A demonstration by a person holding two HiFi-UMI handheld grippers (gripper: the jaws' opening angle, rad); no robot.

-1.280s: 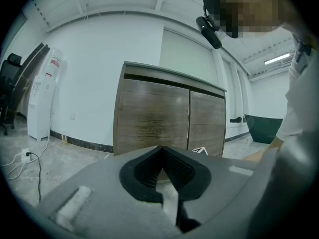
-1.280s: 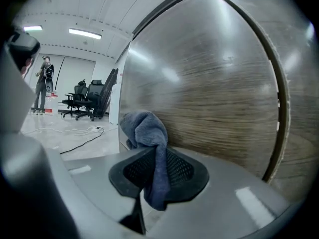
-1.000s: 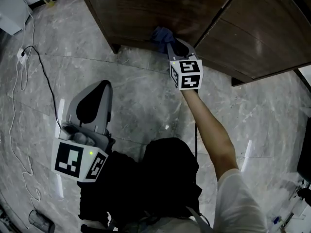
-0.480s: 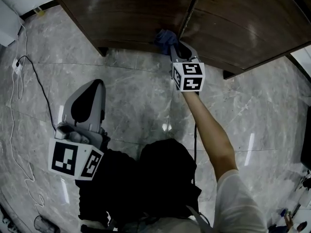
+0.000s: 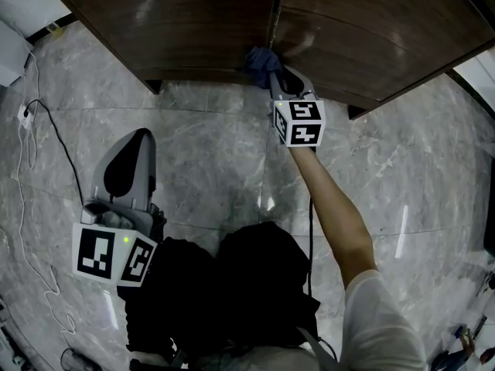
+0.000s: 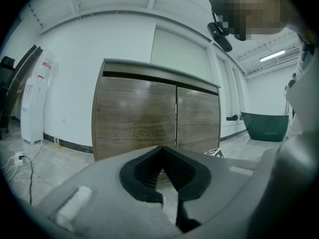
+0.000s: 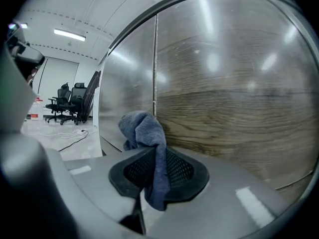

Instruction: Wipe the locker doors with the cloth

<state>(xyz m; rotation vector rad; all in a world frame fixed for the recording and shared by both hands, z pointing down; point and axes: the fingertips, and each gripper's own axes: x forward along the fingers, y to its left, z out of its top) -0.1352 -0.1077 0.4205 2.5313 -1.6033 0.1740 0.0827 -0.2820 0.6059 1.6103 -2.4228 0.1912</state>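
Note:
The locker (image 5: 193,22) has two dark wood doors that meet at a seam. My right gripper (image 5: 280,79) is shut on a blue cloth (image 5: 259,59) and holds it against the doors' lower edge, at the seam. In the right gripper view the cloth (image 7: 144,128) bunches above the jaws (image 7: 158,153) and touches the wood beside the seam, with the right door (image 7: 234,98) filling the view. My left gripper (image 5: 128,168) hangs low at the left, away from the locker, shut and empty. Its view (image 6: 162,153) faces the locker (image 6: 154,121) from a distance.
A black cable (image 5: 31,130) trails over the marble floor at the left. A white water dispenser (image 6: 35,108) stands left of the locker and a dark green tub (image 6: 264,126) to its right. Office chairs (image 7: 70,101) stand further off.
The cloth in my right gripper has slid right along the left door's lower edge to the seam. My left gripper has drifted slightly lower and to the left.

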